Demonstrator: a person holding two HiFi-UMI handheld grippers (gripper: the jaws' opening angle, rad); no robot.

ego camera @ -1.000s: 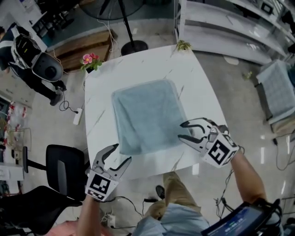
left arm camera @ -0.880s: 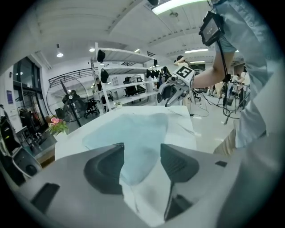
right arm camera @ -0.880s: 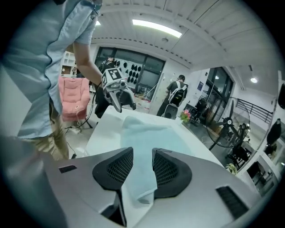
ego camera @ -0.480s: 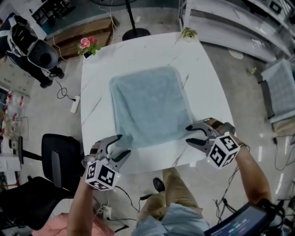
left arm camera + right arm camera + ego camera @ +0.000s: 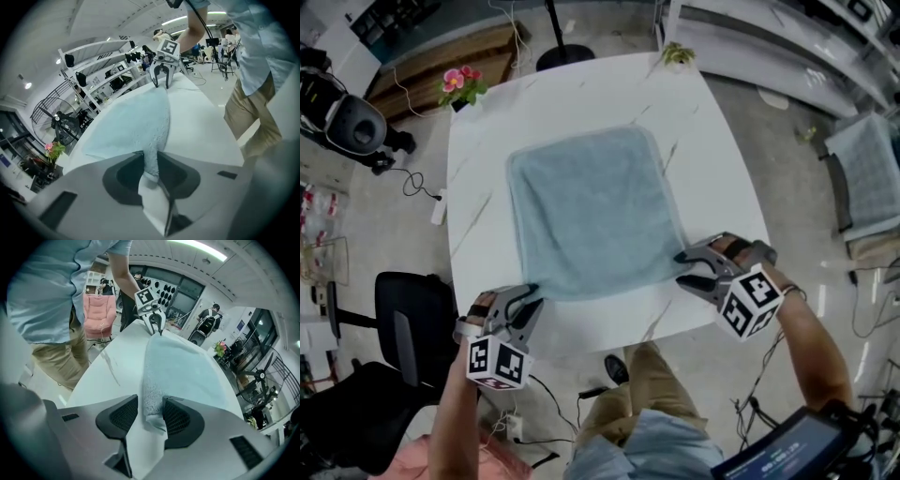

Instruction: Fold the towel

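My left hand-held gripper (image 5: 528, 302) has just closed on the towel (image 5: 591, 211) at its near-left corner. My right hand-held gripper (image 5: 680, 267) has been closing around the near-right corner without pinching it yet. I think I need both corners to lift this edge.

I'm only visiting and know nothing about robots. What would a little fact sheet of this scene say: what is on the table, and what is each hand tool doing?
Surface: white table
On it: light blue towel, spread flat
Left gripper: jaws have just closed and pinch the towel's corner nearest the person on that side
Right gripper: jaws have just been closing; the other near corner sits between them, with a gap at one pad, so not yet pinched
Fold: not started
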